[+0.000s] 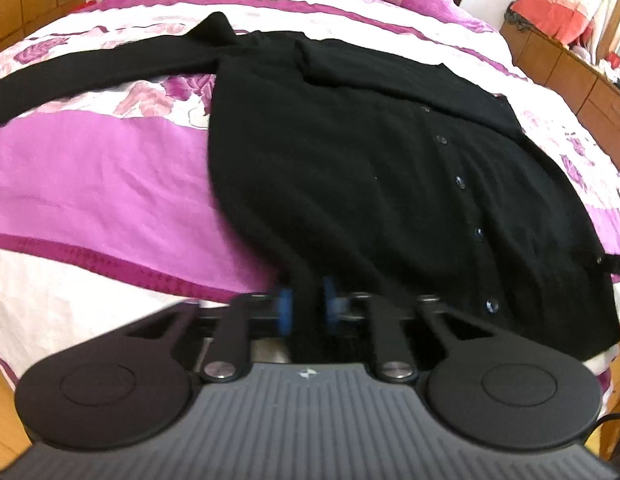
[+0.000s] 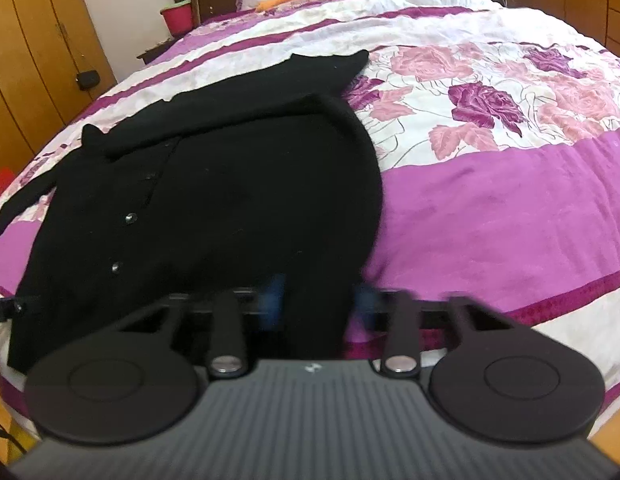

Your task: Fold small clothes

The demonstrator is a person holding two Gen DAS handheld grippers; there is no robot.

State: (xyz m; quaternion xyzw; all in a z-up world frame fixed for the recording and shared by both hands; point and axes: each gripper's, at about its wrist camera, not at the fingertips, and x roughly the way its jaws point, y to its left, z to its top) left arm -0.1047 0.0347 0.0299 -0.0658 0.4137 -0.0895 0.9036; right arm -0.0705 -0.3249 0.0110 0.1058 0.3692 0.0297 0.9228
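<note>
A black cardigan (image 1: pixel 350 168) lies spread, buttons up, on the bed (image 1: pixel 89 184) with its purple floral cover. The left hand-held gripper (image 1: pixel 307 304) is clamped on the cardigan's near hem; the right hand-held gripper (image 2: pixel 318 300) pinches the hem's other corner.

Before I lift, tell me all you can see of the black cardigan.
The cardigan is black knit with a row of dark buttons down its front. It lies flat on the bedspread, one sleeve stretched out sideways, the other folded across the chest. Left gripper and right gripper are each shut on its near hem.
</note>
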